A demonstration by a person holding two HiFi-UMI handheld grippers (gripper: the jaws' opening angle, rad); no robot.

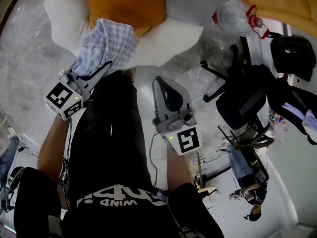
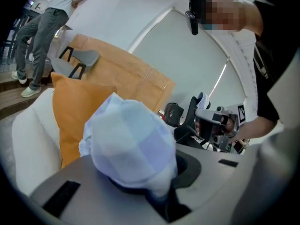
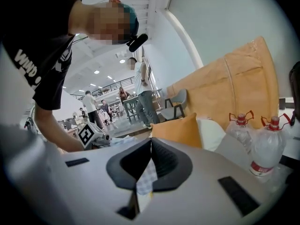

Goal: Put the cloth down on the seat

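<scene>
**Entry: cloth to seat, carrying stage**

1. White armchair, upper centre of the head view, with an orange cushion against its back. This was the receiving seat, and no cloth lay on it yet.
2. Checked cloth, blue and white, bunched into a ball. It was at the upper left of the head view, over the chair's near edge, and it was held, not resting.
3. Left gripper, jaws clenched on the checked cloth. The left gripper view showed the bundle swelling out of the narrow gap. The left forearm was stretched forward from the lower left, with the gripper pointing up-frame at the chair.
4. Right gripper, mid-frame, jaws pressed together at the tips. A sliver of checked pattern showed low in the gap in its own view, and what that was could not be told. The head view showed no cloth on it. The right forearm was drawn closer to the body.

Step judged: the approach was nearly done and the placement had not begun. The next move would call for lowering the bundle onto the seat pad in front of the cushion, then loosening the left jaws.
</scene>
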